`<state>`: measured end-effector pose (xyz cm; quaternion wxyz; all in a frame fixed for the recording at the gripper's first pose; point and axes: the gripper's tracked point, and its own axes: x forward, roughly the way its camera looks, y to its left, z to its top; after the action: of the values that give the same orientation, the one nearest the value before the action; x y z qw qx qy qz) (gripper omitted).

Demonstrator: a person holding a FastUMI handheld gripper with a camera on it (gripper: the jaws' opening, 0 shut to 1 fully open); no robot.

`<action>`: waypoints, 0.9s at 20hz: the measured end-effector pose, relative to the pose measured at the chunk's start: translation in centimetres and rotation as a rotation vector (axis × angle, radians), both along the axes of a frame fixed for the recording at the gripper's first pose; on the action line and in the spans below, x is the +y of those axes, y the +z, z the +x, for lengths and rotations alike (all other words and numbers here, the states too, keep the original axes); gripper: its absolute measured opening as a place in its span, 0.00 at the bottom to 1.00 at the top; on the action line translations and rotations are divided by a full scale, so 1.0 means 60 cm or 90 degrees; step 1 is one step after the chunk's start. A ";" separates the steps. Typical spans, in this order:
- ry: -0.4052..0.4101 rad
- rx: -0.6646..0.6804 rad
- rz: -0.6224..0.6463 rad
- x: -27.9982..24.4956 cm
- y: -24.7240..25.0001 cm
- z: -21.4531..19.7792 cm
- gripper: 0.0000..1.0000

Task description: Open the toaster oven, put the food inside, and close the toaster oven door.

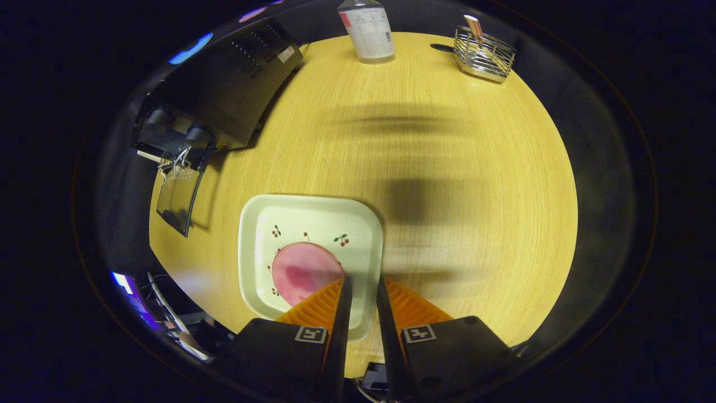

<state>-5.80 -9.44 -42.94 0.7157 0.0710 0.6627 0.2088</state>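
One round pink slice of food [302, 271], ham-like in look, lies flat on a pale square plate [358, 224] printed with small cherry sprigs. The slice sits toward the plate's near side, and the left finger [327, 305] of the hand-held gripper [362, 282] overlaps its near edge; whether it touches the slice I cannot tell. The hand-held gripper hangs above the plate's near right part with its fingers drawn close together, a narrow gap between the tips and nothing held in that gap. The plate rests on a round, light wood-grain counter [447, 168], where a blurred dark shadow falls just beyond the right finger. Well beyond the plate to the left stands the black toaster oven [235, 84], near the counter's edge. Its glass door [179, 198] hangs folded down and open, with a bit of wire rack showing at the mouth. Across the counter at the far side stands a clear bottle [369, 31] with a white label, and right of it, apart, a small wire basket [484, 53] holding a stick-like item.
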 end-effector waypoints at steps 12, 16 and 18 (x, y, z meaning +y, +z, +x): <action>-0.202 0.059 0.219 0.040 0.023 -0.019 0.05; -0.229 0.050 0.246 0.044 0.049 -0.012 0.05; -0.241 0.043 0.258 0.053 0.072 -0.012 0.05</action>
<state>-6.52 -6.28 -38.59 0.6909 0.3418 0.6058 0.1971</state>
